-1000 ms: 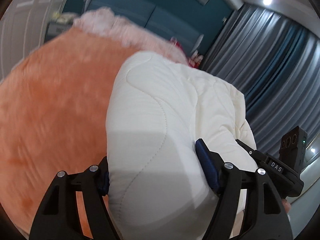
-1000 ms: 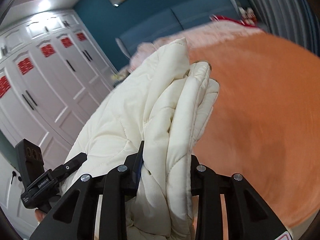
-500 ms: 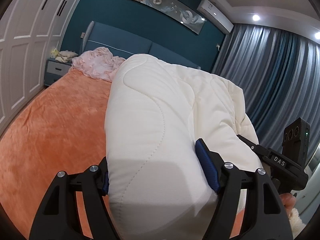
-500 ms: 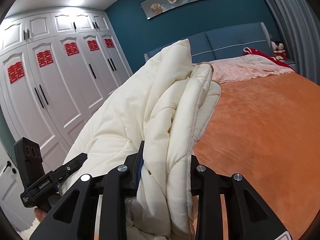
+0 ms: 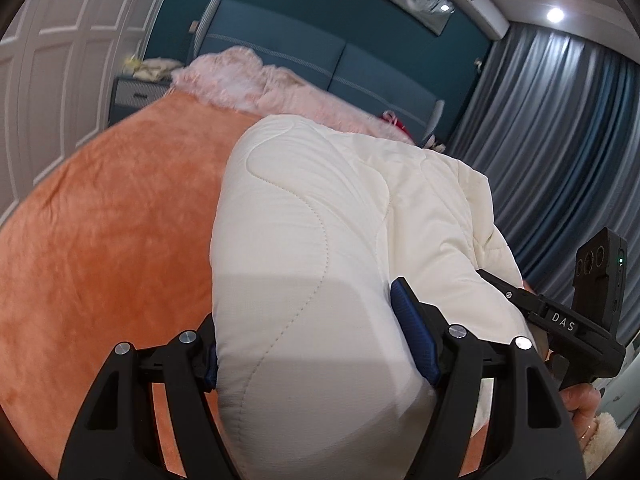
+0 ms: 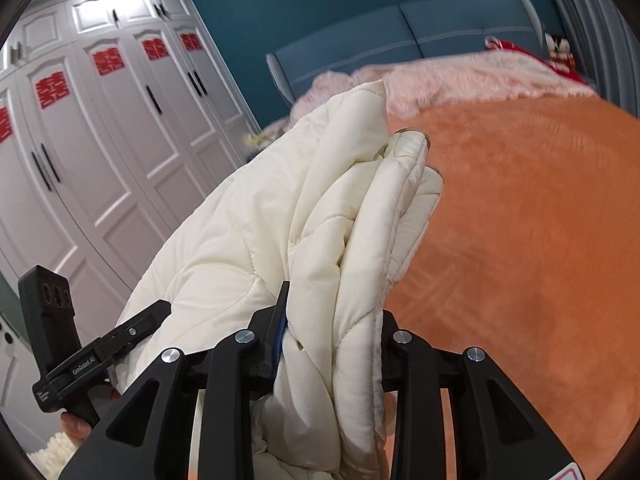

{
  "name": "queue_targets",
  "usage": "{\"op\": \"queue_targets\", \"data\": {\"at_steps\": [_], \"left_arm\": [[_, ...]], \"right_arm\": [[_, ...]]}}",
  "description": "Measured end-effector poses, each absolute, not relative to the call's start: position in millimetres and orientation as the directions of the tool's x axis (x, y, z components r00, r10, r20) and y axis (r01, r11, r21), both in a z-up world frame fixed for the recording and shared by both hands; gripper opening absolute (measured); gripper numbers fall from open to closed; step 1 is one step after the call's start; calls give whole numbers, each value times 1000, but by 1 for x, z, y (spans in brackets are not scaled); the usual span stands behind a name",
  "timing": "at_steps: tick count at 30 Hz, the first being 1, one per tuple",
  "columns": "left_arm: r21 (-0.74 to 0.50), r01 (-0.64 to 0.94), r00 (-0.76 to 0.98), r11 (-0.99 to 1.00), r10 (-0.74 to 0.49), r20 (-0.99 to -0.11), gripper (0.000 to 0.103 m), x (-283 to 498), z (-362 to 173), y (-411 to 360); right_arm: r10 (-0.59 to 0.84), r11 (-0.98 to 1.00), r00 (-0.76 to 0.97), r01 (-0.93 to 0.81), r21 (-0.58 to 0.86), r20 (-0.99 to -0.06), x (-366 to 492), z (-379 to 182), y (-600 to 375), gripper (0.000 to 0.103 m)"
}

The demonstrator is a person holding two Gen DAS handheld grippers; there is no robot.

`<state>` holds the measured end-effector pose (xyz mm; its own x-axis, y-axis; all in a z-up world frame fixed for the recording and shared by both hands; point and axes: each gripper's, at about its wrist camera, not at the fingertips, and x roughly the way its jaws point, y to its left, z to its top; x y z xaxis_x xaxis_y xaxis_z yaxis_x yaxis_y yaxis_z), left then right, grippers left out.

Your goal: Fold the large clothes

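Two handheld grippers carry one cream quilted garment (image 5: 320,240) above a bed covered in an orange plush blanket (image 5: 100,240). Left gripper (image 5: 316,344): jaws set wide, their blue pads pressed against both sides of a thick, rounded fold of the padded cloth, which bulges out past the fingers. The wide setting follows from the bulk of the bundle, not from a loose hold. Right gripper (image 6: 332,336): jaws much narrower, clamped on several stacked quilted layers whose edges stand up beyond the fingertips. The narrow stance suits this flatter sheaf of hems.

Each camera shows the other tool at its frame edge, with the cloth spanning between them; holding the garment at two separated places keeps it stretched sideways so that it cannot collapse into a heap. Both tools point downward toward the bare middle of the blanket, which probably serves as the folding surface. A pink fluffy throw (image 6: 460,76) lies near the blue headboard (image 5: 300,52), well apart from the garment, so the landing area is unobstructed. White wardrobe doors (image 6: 120,140) and grey curtains (image 5: 560,140) flank the bed. Judged stage: the garment is being brought to the bed and is not yet laid down.
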<state>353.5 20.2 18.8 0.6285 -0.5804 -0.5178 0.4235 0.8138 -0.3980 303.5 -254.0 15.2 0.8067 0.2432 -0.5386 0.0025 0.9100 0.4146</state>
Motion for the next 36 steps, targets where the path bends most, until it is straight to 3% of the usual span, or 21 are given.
{"op": "queue_targets", "data": {"at_steps": [7, 12, 16, 19, 24, 25, 28, 32, 36], "left_arm": [[-395, 361, 580, 845, -535, -614, 69, 359, -49, 26], [-385, 343, 570, 857, -516, -639, 73, 352, -77, 35], [-362, 298, 580, 883, -469, -667, 83, 347, -68, 37], [-264, 285, 611, 921, -387, -691, 87, 336, -49, 38], [-137, 227, 664, 964, -256, -703, 88, 332, -1, 41], [-120, 206, 673, 971, -230, -704, 88, 336, 8, 40], [-90, 146, 697, 985, -167, -697, 88, 356, 31, 31], [-68, 116, 699, 991, -131, -703, 88, 390, 46, 1], [-38, 118, 659, 992, -107, -745, 88, 424, 26, -29]], "right_arm": [[277, 900, 727, 32, 434, -628, 315, -55, -246, 30], [280, 889, 711, 62, 455, -645, 307, -85, -242, 42], [302, 861, 693, 97, 500, -655, 301, -81, -250, 50], [288, 872, 671, 112, 477, -683, 285, -63, -252, 53], [121, 947, 739, 115, 300, -663, 257, -1, -251, 54], [100, 954, 748, 116, 277, -656, 258, 9, -249, 51], [91, 962, 755, 102, 253, -649, 278, 35, -239, 26], [63, 975, 732, 100, 199, -678, 329, 41, -219, 24], [26, 980, 684, 125, 152, -729, 377, 15, -204, 24]]}}
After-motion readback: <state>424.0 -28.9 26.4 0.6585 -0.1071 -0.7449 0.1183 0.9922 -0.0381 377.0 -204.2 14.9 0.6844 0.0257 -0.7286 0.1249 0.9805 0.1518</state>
